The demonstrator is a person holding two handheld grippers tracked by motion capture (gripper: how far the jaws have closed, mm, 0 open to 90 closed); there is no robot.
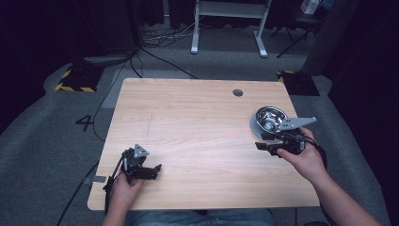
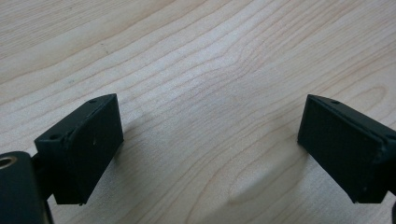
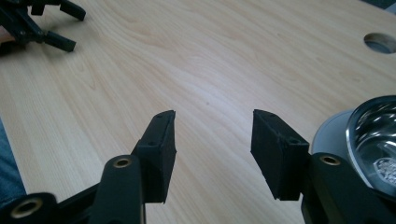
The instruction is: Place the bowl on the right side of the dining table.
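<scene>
Steel bowl (image 1: 269, 117) sits on a grey plate (image 1: 255, 126) near the bench's (image 1: 197, 122) right edge, just beside your right tongs (image 1: 261, 146), whose jaws stand apart with nothing between them. Your left tongs (image 1: 155, 170) rest low at the near left corner, jaws wide apart over bare wood.

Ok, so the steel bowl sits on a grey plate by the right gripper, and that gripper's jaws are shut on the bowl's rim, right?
Not quite. The bowl does sit on the plate beside the right gripper, but the right gripper view shows its jaws open over bare table, gripping nothing.
</scene>
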